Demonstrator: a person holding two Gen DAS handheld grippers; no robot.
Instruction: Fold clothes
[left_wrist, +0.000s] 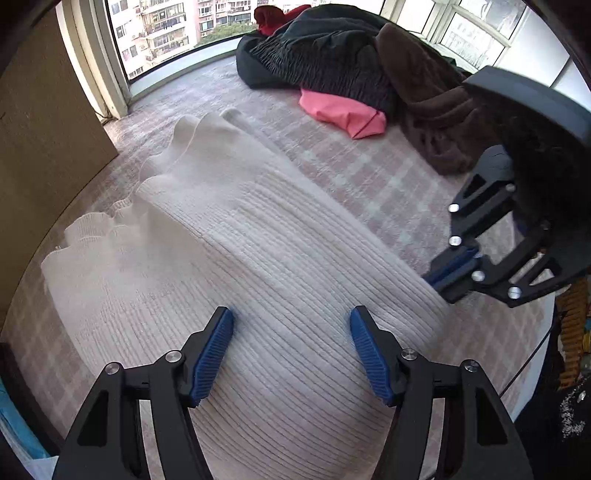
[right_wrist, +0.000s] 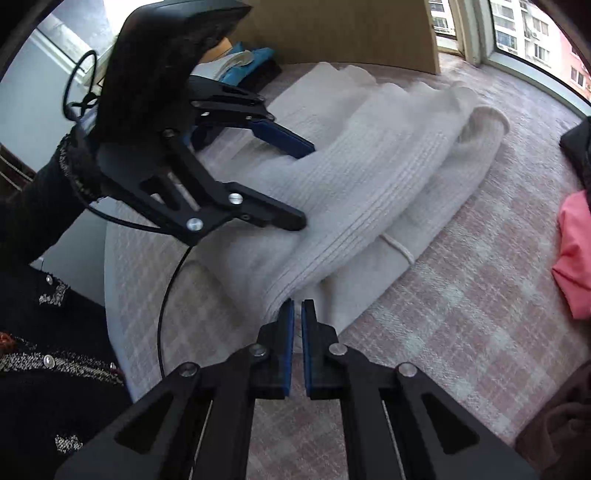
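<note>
A white ribbed knit garment (left_wrist: 258, 266) is spread lengthwise across the pink plaid bed cover (left_wrist: 369, 173), its ruffled hem lying at the far left and its near part bulging up under the tools.

The left tongs (left_wrist: 291, 343) are held low over the near middle of the garment, pointed away along it, with the blue pads (left_wrist: 212, 354) set wide apart and nothing between them. In the right wrist view the same tool (right_wrist: 295, 177) is seen tilted downward from the left, its lower finger resting on the knit; a dark sleeve is seen behind it.

The right tongs (right_wrist: 297, 314) are brought in from the right edge of the garment, angled down toward the bed. Their pads are drawn nearly together, and a raised fold of the white knit's edge is pinched at the tips. The fabric is pulled up into a ridge from that grip.

Well apart, at the far side of the bed, a heap of dark clothes (left_wrist: 332, 55), a brown fleece (left_wrist: 424, 103) and a pink garment (left_wrist: 343, 114) are piled beneath the window.
</note>
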